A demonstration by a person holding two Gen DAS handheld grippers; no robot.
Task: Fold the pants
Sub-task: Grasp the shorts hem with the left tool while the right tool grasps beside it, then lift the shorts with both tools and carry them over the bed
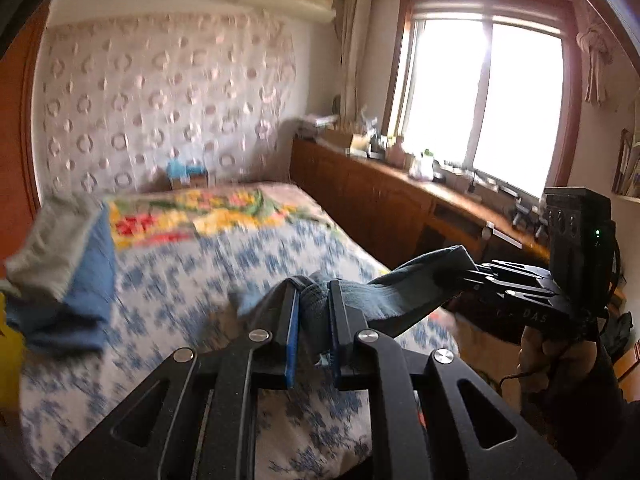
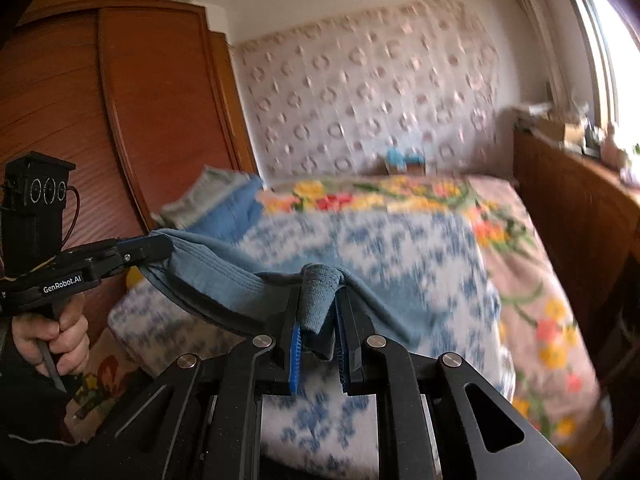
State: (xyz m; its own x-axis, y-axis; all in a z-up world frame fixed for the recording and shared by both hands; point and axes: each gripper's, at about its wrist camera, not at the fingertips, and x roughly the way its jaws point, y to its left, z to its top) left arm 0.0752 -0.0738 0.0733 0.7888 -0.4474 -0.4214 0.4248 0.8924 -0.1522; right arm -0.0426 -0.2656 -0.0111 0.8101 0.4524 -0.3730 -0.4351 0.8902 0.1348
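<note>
The pants [image 1: 384,292] are blue-grey cloth, held up in the air above the bed between both grippers. My left gripper [image 1: 314,292] is shut on a bunched edge of the pants; it also shows in the right wrist view [image 2: 160,246], clamped on the cloth's left end. My right gripper [image 2: 320,296] is shut on another bunched edge of the pants [image 2: 224,276]; it also shows in the left wrist view [image 1: 476,272], gripping the cloth's right end. The cloth stretches taut between them. Its lower part hangs out of sight.
The bed [image 1: 192,280] has a blue-and-white flowered cover and a bright floral blanket [image 2: 400,196] at its head. Folded blue and grey clothes [image 1: 68,256] lie at the bed's left. A wooden cabinet [image 1: 384,200] runs under the window; a wooden wardrobe [image 2: 120,120] stands left.
</note>
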